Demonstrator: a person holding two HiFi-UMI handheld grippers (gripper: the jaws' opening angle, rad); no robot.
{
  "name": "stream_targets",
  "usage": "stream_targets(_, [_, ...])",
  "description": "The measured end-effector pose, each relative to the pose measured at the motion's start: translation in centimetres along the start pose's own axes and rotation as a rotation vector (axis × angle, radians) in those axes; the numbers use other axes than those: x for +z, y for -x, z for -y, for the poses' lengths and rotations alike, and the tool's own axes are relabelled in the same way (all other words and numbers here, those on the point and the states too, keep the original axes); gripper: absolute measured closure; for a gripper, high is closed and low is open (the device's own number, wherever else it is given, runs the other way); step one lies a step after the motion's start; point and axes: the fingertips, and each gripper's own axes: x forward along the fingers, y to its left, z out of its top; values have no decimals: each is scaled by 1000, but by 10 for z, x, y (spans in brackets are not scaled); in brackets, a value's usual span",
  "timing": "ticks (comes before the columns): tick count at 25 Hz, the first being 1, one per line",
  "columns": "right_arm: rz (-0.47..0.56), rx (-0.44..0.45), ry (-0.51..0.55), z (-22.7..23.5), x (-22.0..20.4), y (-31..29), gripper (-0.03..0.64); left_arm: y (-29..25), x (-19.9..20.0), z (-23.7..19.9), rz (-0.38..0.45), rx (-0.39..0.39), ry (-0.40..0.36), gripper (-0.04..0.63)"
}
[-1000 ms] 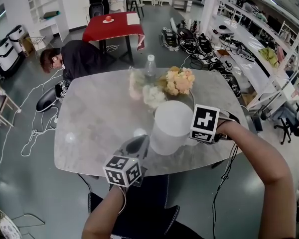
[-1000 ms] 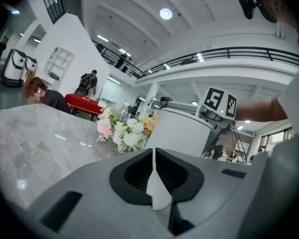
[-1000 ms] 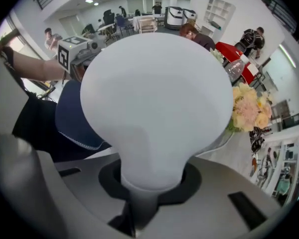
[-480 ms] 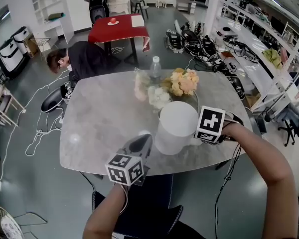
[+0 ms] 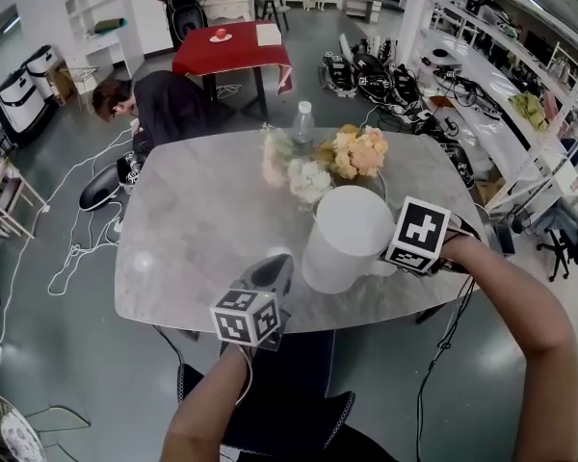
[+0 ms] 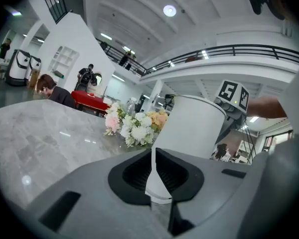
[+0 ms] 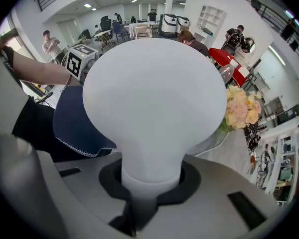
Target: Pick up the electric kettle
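The white electric kettle stands on the marble table, near its front edge on the right. My right gripper points steeply down at the kettle's right side and is shut on its handle; in the right gripper view the white handle fills the gap between the jaws. The kettle body bulges beyond it. My left gripper lies low just left of the kettle, shut and empty, apart from it. In the left gripper view the kettle rises past the closed left gripper.
A bunch of pale flowers and a clear bottle sit behind the kettle. A person crouches beyond the table's far left corner. A red table stands farther back. Cables and gear lie on the floor at the right.
The head view has shifted slightly. My left gripper has sunk a little beside the kettle. The right gripper and the kettle have kept their place.
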Motion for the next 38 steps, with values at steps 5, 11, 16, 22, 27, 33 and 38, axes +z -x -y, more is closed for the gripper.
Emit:
stream_targets(5, [10, -15, 4, -3, -1, 21, 551, -6, -12, -4, -40, 23, 42, 589])
stream_targets(11, [21, 7, 44, -29, 1, 42, 551, -8, -22, -11, -20, 44, 125, 589])
stream_targets(16, [46, 29, 39, -53, 1, 57, 551, 0, 18, 19, 114, -19, 36, 591])
stream_targets(22, [19, 10, 61, -79, -3, 63, 550, 16, 49, 49, 188, -100, 14, 591])
stream_targets(27, [-10, 7, 75, -103, -8, 70, 549, 38, 52, 70, 138, -226, 32, 591])
stream_targets(33, [65, 1, 12, -125, 7, 95, 549, 82, 20, 55, 154, -267, -5, 588])
stream_targets(38, [77, -54, 23, -144, 18, 118, 549, 120, 2, 45, 183, -366, 248, 399])
